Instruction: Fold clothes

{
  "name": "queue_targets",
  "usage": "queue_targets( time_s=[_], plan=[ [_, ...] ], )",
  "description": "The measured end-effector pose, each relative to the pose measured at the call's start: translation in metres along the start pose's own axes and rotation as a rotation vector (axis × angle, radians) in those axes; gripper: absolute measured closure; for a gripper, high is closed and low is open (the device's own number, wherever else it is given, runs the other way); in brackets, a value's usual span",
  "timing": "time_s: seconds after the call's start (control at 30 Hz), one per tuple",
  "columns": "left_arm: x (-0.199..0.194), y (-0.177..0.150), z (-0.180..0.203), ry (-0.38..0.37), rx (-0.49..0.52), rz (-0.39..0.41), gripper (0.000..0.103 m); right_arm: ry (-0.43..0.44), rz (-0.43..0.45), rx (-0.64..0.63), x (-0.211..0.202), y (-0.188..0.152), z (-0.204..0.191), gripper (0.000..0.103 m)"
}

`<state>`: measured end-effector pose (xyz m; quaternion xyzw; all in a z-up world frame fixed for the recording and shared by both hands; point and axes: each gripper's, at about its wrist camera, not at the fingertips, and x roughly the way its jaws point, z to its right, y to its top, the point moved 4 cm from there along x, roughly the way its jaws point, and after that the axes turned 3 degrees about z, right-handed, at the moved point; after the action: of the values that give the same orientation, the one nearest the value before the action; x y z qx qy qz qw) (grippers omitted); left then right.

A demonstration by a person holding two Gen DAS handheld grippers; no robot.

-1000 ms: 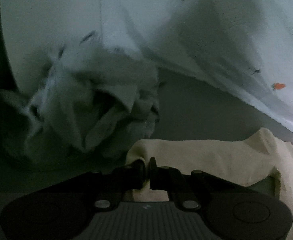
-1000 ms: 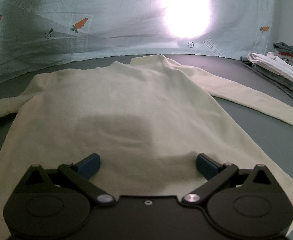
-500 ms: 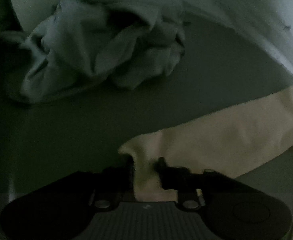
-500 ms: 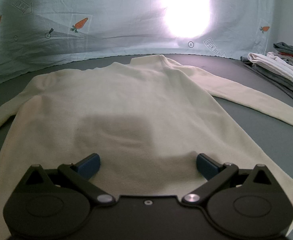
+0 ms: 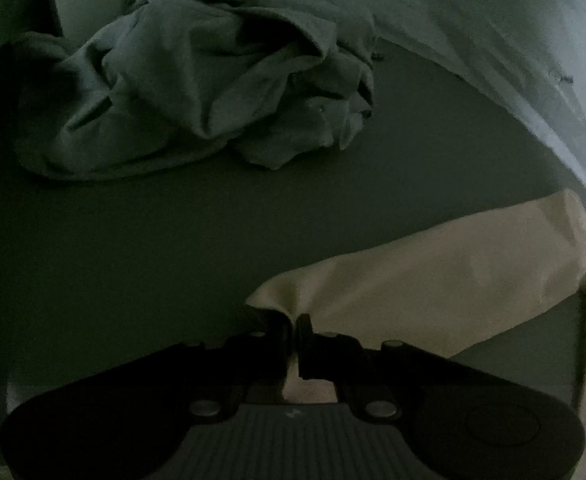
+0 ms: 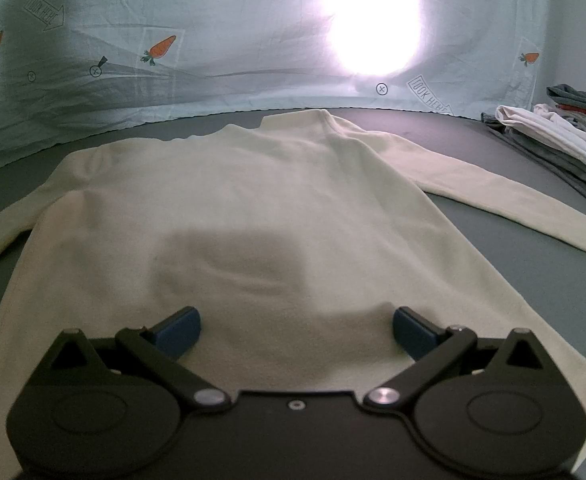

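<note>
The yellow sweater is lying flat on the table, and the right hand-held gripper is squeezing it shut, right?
Not quite. The cream-yellow sweater does lie flat on the table, but the right hand-held gripper is wide open above it, squeezing nothing, as the right wrist view shows. The left hand-held gripper is the one pinching a sleeve end.

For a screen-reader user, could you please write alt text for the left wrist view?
The left claw is shut on the cuff end of a cream sleeve lying on a dark table. Beyond it sits a crumpled grey garment, with a pale printed sheet hanging at the back right.
</note>
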<state>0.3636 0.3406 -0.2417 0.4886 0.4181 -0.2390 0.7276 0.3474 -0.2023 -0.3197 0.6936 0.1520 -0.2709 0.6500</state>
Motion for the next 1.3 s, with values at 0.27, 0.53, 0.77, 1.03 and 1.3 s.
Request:
queue_targets(
  time_s=[0.27,0.53,0.77,1.03,1.3],
  plan=[
    [-0.001,-0.006,0.017,-0.065,0.007,0.007,0.098,0.0,0.0,0.0,0.0,0.0,0.0,0.0],
    [0.001,-0.021,0.045,-0.078,0.001,-0.001,0.098,0.0,0.0,0.0,0.0,0.0,0.0,0.0],
    [-0.017,-0.046,0.107,-0.135,0.048,0.034,0.098,0.001,0.0,0.002,0.0,0.0,0.0,0.0],
    [-0.026,-0.078,0.236,-0.294,0.164,0.036,0.098,0.154,-0.092,-0.044,-0.001,0.009,0.016,0.0],
    [-0.05,-0.119,0.361,-0.494,0.239,0.027,0.098,0.489,-0.153,0.583,-0.007,0.025,0.134,0.028]
  ],
)
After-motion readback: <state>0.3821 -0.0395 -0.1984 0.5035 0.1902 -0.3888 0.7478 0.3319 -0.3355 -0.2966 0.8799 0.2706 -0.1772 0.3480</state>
